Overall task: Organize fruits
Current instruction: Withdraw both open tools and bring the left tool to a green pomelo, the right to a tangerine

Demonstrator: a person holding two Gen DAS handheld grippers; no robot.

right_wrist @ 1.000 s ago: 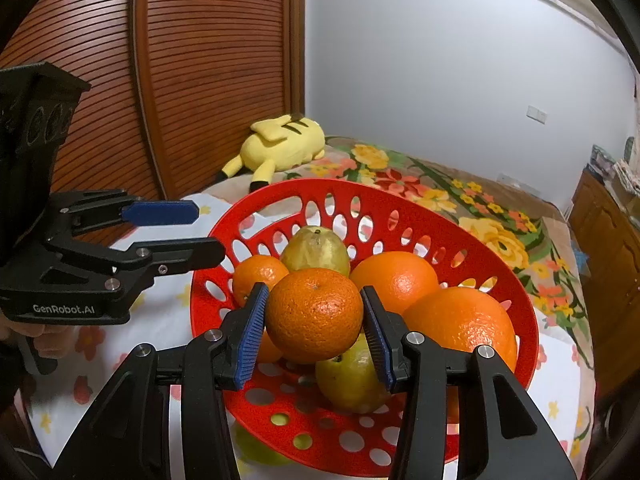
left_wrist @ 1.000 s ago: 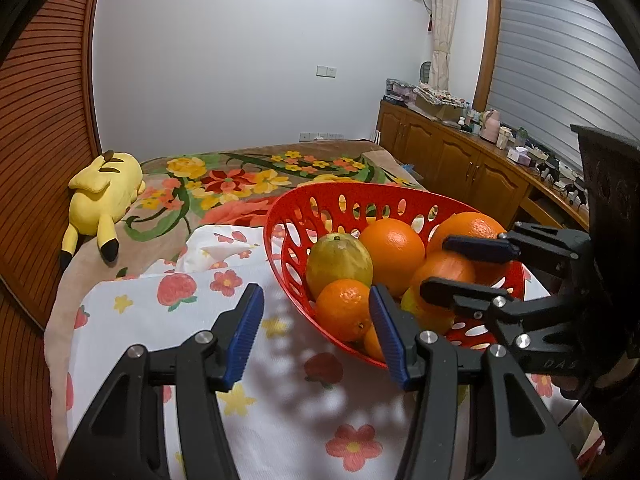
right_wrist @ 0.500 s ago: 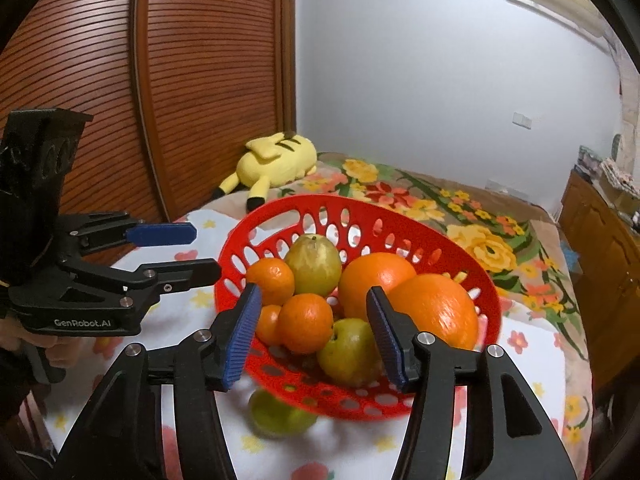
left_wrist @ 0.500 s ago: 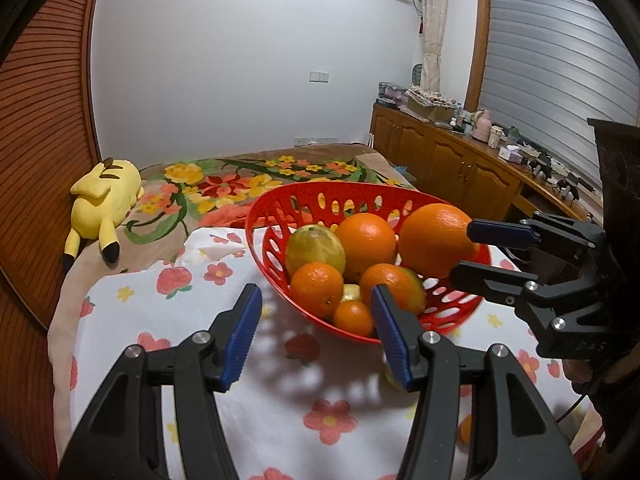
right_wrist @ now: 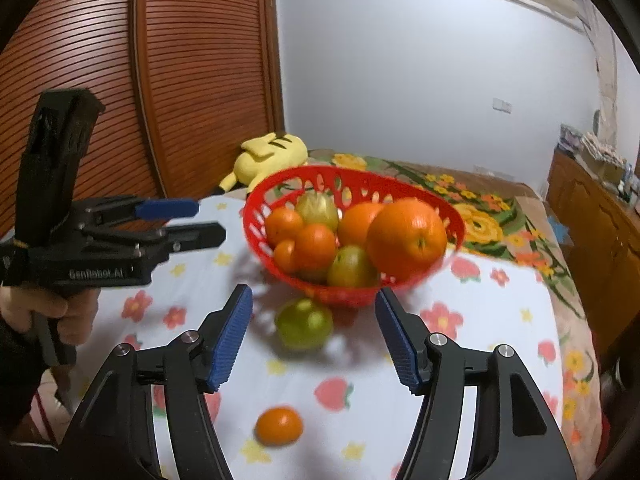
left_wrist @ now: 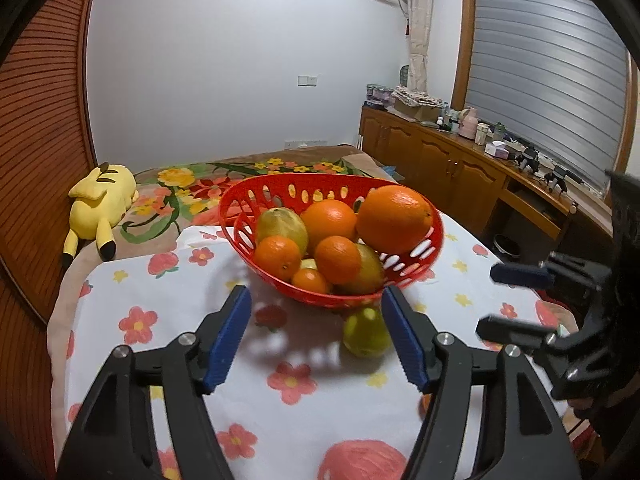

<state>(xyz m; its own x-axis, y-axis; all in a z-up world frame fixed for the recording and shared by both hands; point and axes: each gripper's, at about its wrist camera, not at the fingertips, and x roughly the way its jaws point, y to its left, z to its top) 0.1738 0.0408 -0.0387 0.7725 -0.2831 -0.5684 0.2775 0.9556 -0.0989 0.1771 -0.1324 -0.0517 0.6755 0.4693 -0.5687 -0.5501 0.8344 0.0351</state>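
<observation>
Both tools, left tool [left_wrist: 316, 336] and right tool [right_wrist: 314, 338], just opening, half-spread, empty. Basket [right_wrist: 454, 220] heaped; big orange [right_wrist: 406, 236] at 2 o'clock rim could roll off if nudged. Green fruit [right_wrist: 304, 322] loose on bench [right_wrist: 500, 320].

White tablecloth [left_wrist: 120, 292] printed with red flowers, strawberries and small yellow blossoms, spread over the near surface. Beyond it, a bedcover [left_wrist: 180, 184] with large yellow and red blooms and green leaves. Yellow plush toy [left_wrist: 100, 200] lies on that cover, close to the slatted brown wooden doors [right_wrist: 192, 80]. Plain white wall [left_wrist: 220, 60] with a light switch [left_wrist: 308, 79]. Wooden sideboard [left_wrist: 432, 164] along the far side, its top crowded with small items too small to identify. Grey roller blind [left_wrist: 552, 80] above it; pale curtain [left_wrist: 418, 32] at the corner.
</observation>
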